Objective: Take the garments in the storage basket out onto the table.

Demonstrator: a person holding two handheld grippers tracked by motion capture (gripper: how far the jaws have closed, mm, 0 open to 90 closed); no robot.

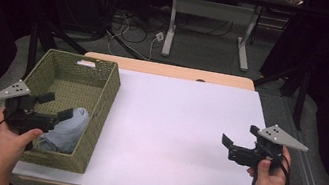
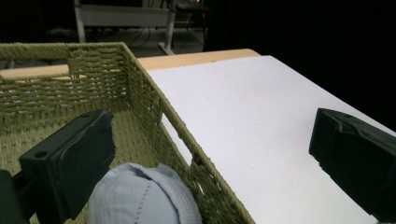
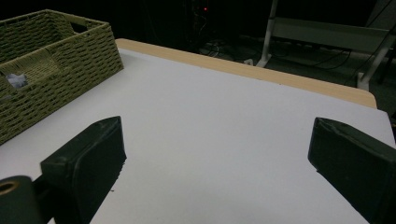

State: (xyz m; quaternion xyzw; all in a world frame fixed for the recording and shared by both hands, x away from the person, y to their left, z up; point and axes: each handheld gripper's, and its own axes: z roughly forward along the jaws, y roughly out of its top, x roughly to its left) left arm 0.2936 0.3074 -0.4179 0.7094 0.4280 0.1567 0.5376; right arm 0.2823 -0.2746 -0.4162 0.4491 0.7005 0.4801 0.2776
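Two grippers are up over the table, one in each of my hands. My left gripper [image 1: 51, 105] hangs above the near end of the basket [image 1: 104, 108], jaws spread wide and nothing between them; in the left gripper view one jaw sits over the basket's inside and the other out over the white mat [image 2: 252, 121], straddling the basket's right wall. Just below that gripper lies the pale blue cloth [image 1: 67, 129], bunched up in the basket's near right corner, touching the wall there. I cannot tell whether the jaw tip touches the cloth or only hovers above it.

My right gripper [image 1: 240, 141] is near the table's right edge, well apart from the basket, jaws also wide and empty, pointing left across the mat.

The mat covers most of the table; a strip of bare wood [image 1: 171, 71] shows along the far edge. The basket stands at the left edge, its long side running front to back. Beyond the table, the room is dark, with a white desk frame [image 1: 209, 24] and loose cables [image 1: 132, 29] on the floor.
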